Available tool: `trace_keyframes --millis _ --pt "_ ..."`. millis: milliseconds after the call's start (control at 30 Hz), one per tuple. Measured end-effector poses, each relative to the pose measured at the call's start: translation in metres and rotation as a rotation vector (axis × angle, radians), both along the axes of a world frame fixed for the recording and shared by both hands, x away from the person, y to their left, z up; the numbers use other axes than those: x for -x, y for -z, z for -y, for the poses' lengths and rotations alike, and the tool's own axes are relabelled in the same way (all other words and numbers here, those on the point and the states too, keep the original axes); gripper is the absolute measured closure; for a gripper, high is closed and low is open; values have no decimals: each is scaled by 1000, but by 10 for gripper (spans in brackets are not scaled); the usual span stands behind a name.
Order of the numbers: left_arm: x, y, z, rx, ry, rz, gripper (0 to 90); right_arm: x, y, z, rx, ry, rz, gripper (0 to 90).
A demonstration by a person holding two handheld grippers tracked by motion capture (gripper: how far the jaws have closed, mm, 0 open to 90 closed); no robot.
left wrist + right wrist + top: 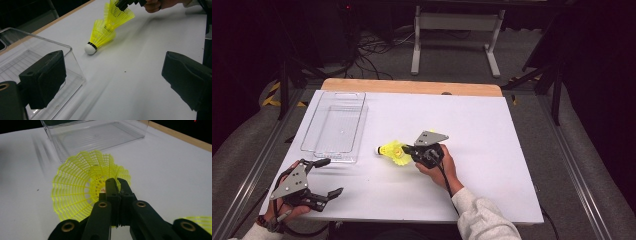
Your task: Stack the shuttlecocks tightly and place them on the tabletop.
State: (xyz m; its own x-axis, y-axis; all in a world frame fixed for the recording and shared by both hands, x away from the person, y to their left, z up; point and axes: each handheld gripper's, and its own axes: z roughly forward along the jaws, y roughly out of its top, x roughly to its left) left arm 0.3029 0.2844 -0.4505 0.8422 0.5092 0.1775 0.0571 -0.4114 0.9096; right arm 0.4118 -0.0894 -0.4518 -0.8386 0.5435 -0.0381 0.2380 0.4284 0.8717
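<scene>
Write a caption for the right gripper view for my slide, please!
Right hand-held gripper pinches the rim of a yellow plastic shuttlecock near a clear plastic tray.

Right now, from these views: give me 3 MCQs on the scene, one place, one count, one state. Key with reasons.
1. Where is the clear container?
A. Far left of the white table
B. Far right of it
C. On the floor

2. How many yellow shuttlecocks appear in the left gripper view?
A. One
B. Two
C. Four

3. How do the right gripper's jaws stand?
A. Wide open
B. Shut on a shuttlecock's skirt
C. Shut on the container

Key:
A, it sits by the far left corner.
B, one lying shuttlecock, one lifted.
B, jaws pinch the mesh rim.
</scene>
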Motion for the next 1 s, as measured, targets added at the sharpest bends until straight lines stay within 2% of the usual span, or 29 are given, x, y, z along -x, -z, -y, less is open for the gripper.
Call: trace_keyframes --millis 367,467,600,700,1000 --pt "1 0 0 -3 4 3 65 -6 11 -2 38 22 -43 847" --pt "1 0 0 -4 4 2 65 -6 11 -2 47 29 -45 831" --pt "1 0 0 -5 4 2 65 -8 13 -1 78 47 -47 767" --pt "1 0 1 -7 5 3 66 -8 15 -1 108 53 -54 755" --pt "1 0 1 -13 6 2 68 -7 16 0 151 70 -47 677"
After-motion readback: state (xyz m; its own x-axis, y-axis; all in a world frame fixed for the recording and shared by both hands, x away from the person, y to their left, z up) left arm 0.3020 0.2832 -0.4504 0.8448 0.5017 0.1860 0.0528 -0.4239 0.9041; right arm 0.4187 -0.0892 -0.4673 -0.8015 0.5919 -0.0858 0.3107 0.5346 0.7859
